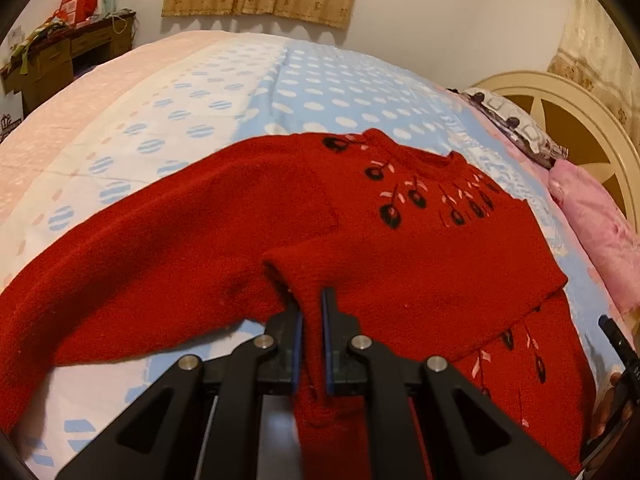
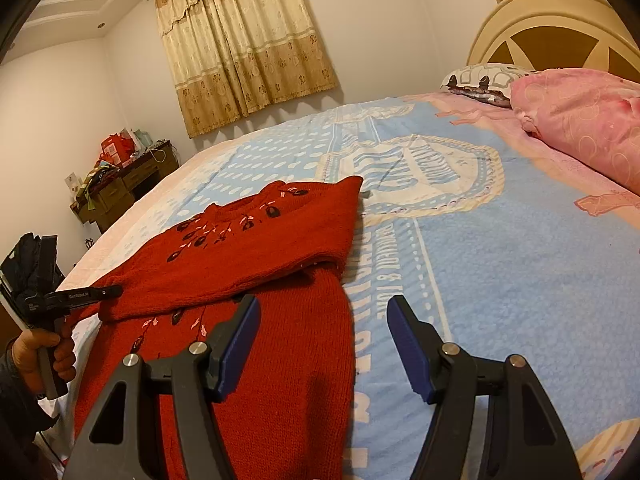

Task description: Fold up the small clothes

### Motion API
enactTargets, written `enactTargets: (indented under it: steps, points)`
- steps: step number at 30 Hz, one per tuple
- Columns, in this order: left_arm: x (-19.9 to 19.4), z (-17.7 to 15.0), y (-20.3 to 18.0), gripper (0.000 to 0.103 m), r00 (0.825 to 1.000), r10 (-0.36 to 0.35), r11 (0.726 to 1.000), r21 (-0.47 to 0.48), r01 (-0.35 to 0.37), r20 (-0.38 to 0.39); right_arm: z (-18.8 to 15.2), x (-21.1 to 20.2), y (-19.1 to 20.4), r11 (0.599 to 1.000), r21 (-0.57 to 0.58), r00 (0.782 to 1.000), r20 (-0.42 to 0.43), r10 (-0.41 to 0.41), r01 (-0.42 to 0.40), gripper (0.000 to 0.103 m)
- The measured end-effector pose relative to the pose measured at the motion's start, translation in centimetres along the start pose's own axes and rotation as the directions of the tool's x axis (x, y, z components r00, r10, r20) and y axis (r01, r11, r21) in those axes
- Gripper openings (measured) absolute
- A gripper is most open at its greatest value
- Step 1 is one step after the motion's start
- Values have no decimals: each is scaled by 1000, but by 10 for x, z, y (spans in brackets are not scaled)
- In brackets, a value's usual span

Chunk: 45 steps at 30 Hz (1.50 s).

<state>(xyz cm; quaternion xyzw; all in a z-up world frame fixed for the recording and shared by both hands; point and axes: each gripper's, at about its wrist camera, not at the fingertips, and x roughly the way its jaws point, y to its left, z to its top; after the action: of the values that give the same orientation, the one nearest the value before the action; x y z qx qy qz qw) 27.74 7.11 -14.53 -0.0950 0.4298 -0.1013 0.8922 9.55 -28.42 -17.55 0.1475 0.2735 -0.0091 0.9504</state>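
Observation:
A red knitted sweater (image 1: 420,264) with black and pink embroidered flowers lies spread on the bed. One sleeve (image 1: 296,280) is drawn across its body, and my left gripper (image 1: 313,308) is shut on that sleeve's cuff end. In the right wrist view the sweater (image 2: 260,248) lies at the left of the bed. There the left gripper (image 2: 114,291) shows at the far left, held by a hand (image 2: 44,352), its tips at the red cuff. My right gripper (image 2: 324,312) hangs open over the sweater's near right edge, with nothing between its fingers (image 2: 240,332).
The bedspread (image 2: 500,260) is blue with white dots and lettering. A pink pillow (image 2: 580,120) and a patterned one (image 2: 476,76) lie by the cream headboard (image 2: 552,28). A cluttered wooden desk (image 2: 128,184) stands beyond the bed's far side, under a curtain (image 2: 240,48).

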Motion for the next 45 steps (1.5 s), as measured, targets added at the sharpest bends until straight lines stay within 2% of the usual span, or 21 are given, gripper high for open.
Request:
enactTargets:
  steps: [3, 4, 8, 10, 12, 13, 16, 19, 22, 24, 25, 26, 28, 31, 33, 37, 39, 40, 43, 45]
  points:
    - [-2, 0, 1, 8, 1000, -12, 1000, -2, 12, 8, 0, 1, 1, 1000, -3, 1000, -10, -1, 1, 66]
    - [0, 0, 0, 16, 1000, -8, 1000, 3, 8, 3, -1, 2, 1, 1000, -5, 1000, -15, -2, 2, 66]
    - [4, -3, -1, 25, 999, 2, 1000, -13, -2, -33, 2, -5, 5, 999, -17, 1000, 2, -27, 27, 67]
    - [-2, -3, -6, 31, 999, 20, 1000, 13, -20, -30, 11, -9, 12, 999, -32, 1000, -8, 1, -2, 67]
    - [-9, -4, -10, 52, 998, 69, 996, 54, -69, -3, 23, -4, 26, 997, -78, 998, -60, 17, -22, 67]
    - [-16, -3, -13, 65, 993, 110, 991, 79, -112, 39, 30, 0, 36, 992, -124, 996, -87, 16, -26, 67]
    - [-28, -2, -11, 78, 981, 154, 981, 97, -166, 119, 42, 18, 67, 965, -256, 992, -123, 18, -49, 67]
    - [-18, 1, -7, 80, 970, 219, 969, 95, -228, 102, 47, 51, 87, 939, -333, 985, -172, 31, -88, 67]
    - [5, -2, -6, 80, 951, 307, 942, 132, -310, 45, 43, 96, 83, 947, -304, 958, -285, 16, -106, 67]
    - [11, -6, -3, 81, 953, 301, 944, 129, -302, 31, 35, 115, 70, 957, -281, 940, -340, -27, -74, 67]
    - [11, -8, 1, 85, 953, 299, 947, 111, -302, 44, 30, 125, 57, 964, -265, 926, -369, -82, -21, 67]
    - [10, -8, 3, 89, 953, 299, 948, 101, -303, 47, 27, 126, 45, 974, -228, 924, -373, -85, -2, 67]
    - [11, -10, 6, 90, 959, 280, 955, 89, -283, 46, 29, 118, 33, 986, -165, 932, -361, -37, -25, 67]
    - [13, -11, 10, 95, 964, 261, 963, 64, -264, 40, 33, 107, 43, 975, -220, 932, -348, -101, 24, 67]
    - [13, -11, 10, 97, 967, 252, 966, 53, -254, 37, 41, 94, 63, 962, -267, 949, -290, -128, 49, 67]
    - [12, -16, 7, 102, 970, 241, 968, 63, -243, 41, 51, 86, 103, 947, -320, 971, -233, -61, -17, 67]
    - [12, -16, 8, 102, 972, 230, 971, 64, -232, 41, 48, 98, 114, 938, -344, 969, -243, -45, -43, 67]
    - [11, -17, 8, 102, 973, 228, 971, 62, -230, 44, 46, 108, 111, 940, -340, 963, -262, -62, -32, 67]
    - [9, -19, 7, 102, 972, 227, 971, 66, -230, 53, 36, 135, 85, 964, -260, 936, -324, -136, 50, 67]
    - [8, -20, 7, 103, 973, 223, 972, 66, -226, 58, 31, 132, 64, 984, -178, 950, -304, -70, 15, 67]
